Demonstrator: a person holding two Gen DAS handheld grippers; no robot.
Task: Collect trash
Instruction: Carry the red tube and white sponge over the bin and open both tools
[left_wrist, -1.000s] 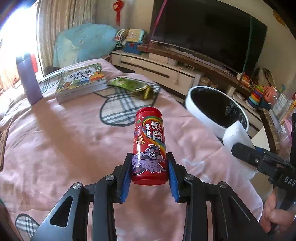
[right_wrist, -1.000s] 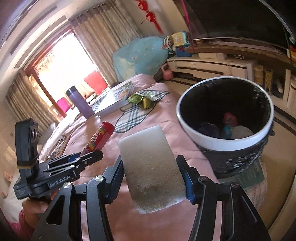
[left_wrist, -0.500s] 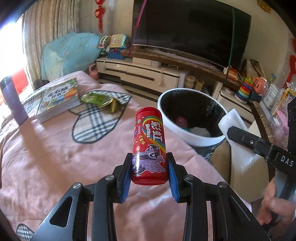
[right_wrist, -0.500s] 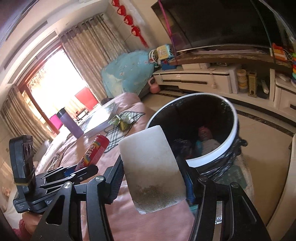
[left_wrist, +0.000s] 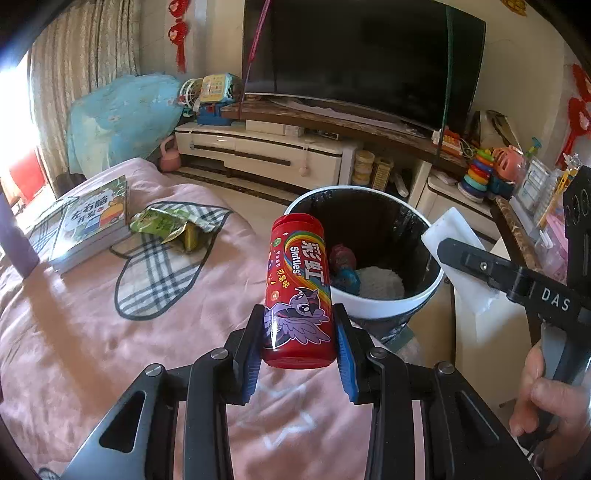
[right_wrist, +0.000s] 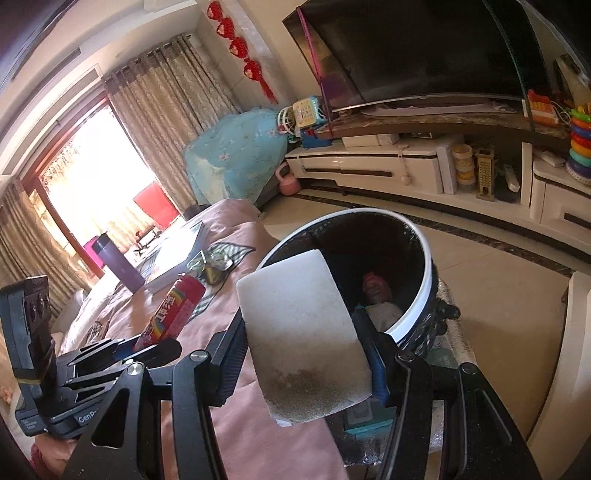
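"Skittles" on red tube (left_wrist: 297, 291); "DAS" on right gripper (left_wrist: 458, 254); perhaps "GenR".

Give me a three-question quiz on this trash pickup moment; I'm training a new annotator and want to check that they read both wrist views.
1. What does the left gripper hold?
2. True or false: the green snack wrapper is already in the trash bin.
3. Which view shows the right gripper and its white foam block from the side: A) left wrist, B) right wrist?

Key
1. A red Skittles can, clamped upright between the pads.
2. False: it lies on the pink bedspread, beside the books.
3. A. In the left wrist view, the right gripper and block appear at the right edge, near the bin.
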